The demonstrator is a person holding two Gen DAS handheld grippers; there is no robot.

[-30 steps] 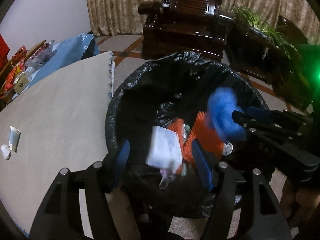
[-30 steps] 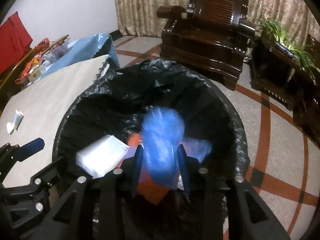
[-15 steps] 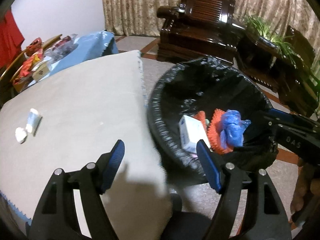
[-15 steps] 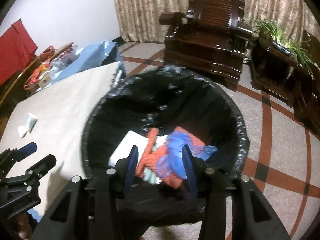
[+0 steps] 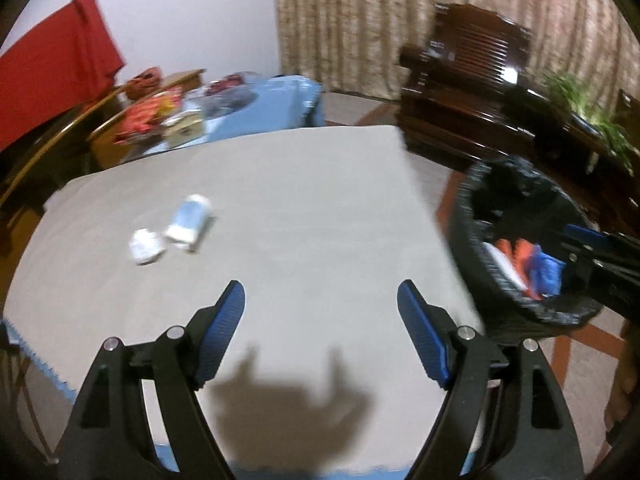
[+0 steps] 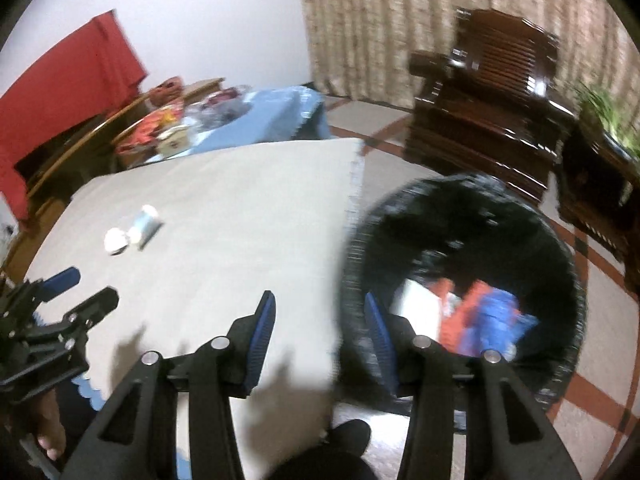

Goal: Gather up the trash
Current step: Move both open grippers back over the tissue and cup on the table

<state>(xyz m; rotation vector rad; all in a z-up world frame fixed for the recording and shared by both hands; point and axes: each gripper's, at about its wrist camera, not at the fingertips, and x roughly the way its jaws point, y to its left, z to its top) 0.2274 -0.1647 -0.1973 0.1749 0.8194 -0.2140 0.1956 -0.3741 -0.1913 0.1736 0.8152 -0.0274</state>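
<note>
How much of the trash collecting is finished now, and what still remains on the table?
Done: a white box, orange pieces and a blue crumpled item lie inside the black-lined bin. In hand: nothing; the left gripper and right gripper are open and empty, jaws just widened. Left: a small white tube and a crumpled white scrap on the grey table.
</note>
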